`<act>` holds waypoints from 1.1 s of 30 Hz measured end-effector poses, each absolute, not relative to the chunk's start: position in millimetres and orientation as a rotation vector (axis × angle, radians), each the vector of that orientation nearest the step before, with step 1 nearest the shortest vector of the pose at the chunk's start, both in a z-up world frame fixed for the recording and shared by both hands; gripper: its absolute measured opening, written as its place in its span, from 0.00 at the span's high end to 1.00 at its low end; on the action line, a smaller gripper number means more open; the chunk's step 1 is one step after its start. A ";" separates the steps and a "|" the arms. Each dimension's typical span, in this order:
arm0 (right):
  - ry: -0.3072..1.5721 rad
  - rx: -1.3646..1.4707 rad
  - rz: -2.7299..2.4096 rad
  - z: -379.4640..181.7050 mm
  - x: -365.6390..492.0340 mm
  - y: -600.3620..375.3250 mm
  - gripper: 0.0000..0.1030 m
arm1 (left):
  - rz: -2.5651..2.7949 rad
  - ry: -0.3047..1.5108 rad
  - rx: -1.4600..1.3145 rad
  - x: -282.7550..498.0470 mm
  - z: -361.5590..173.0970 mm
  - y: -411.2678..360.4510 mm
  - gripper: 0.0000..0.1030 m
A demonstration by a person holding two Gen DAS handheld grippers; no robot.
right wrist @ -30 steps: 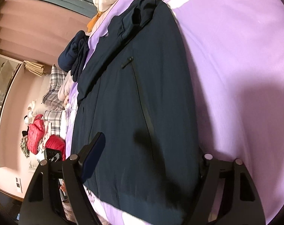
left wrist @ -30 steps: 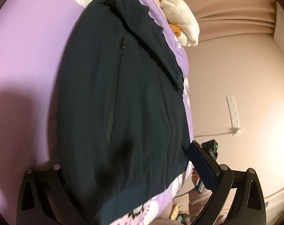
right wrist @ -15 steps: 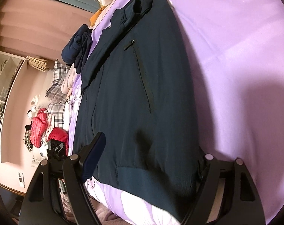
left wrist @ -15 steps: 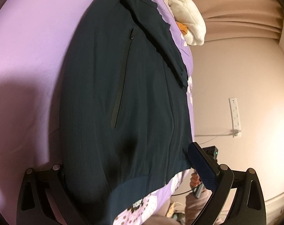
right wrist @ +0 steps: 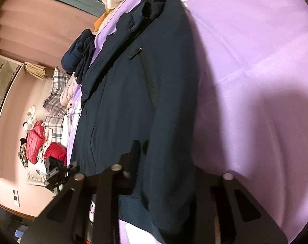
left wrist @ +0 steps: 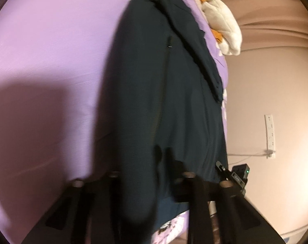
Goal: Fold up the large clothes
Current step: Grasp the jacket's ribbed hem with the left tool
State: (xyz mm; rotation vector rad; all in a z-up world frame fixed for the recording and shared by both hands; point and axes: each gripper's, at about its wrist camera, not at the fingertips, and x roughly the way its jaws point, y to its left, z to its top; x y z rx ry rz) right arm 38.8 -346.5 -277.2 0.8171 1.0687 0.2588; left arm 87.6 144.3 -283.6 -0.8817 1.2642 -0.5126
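Left wrist view: we are seeing our left hand-held gripper (left wrist: 154,174) clenched on the hem of the dark jacket (left wrist: 164,93), which is lying lengthwise on the purple bed (left wrist: 52,50).

Right wrist view: our right hand-held gripper (right wrist: 166,172) is closing its jaws, with the jacket (right wrist: 123,101) hem bunching between them; the bed (right wrist: 255,61) is stretching beyond.

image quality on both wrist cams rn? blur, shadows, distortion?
Left wrist: motion blur smears the left gripper and the dark jacket's hem; a large soft shadow falls on the purple bedspread at left. Right wrist: sharper, slight blur on the right gripper, a shadow on the bedspread at right. Both: strong fisheye curving, dark corner vignette, jacket underexposed.
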 end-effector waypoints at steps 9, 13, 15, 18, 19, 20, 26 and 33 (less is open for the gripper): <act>0.981 0.760 0.285 -259.1 36.6 -335.5 0.88 | -0.518 1.148 -0.752 84.6 -242.4 125.6 0.94; 0.909 0.789 0.343 -246.2 40.3 -330.3 0.88 | -0.523 1.072 -0.634 82.5 -210.5 109.9 0.94; 0.878 0.805 0.368 -240.6 42.4 -327.6 0.88 | -0.505 1.050 -0.577 81.7 -200.6 101.9 0.94; 0.850 0.822 0.394 -235.4 46.3 -322.7 0.88 | -0.481 1.028 -0.506 80.2 -191.4 91.6 0.94; 0.844 0.827 0.398 -234.9 46.4 -320.9 0.88 | -0.480 1.023 -0.494 79.8 -189.7 88.1 0.94; 0.839 0.831 0.403 -234.4 47.3 -319.5 0.88 | -0.477 1.019 -0.482 79.3 -188.3 85.6 0.94; 0.820 0.841 0.407 -233.7 46.5 -317.7 0.88 | -0.464 1.013 -0.447 78.9 -185.0 80.4 0.94; 0.815 0.841 0.402 -233.3 45.0 -318.3 0.88 | -0.465 1.002 -0.438 77.7 -182.4 76.1 0.94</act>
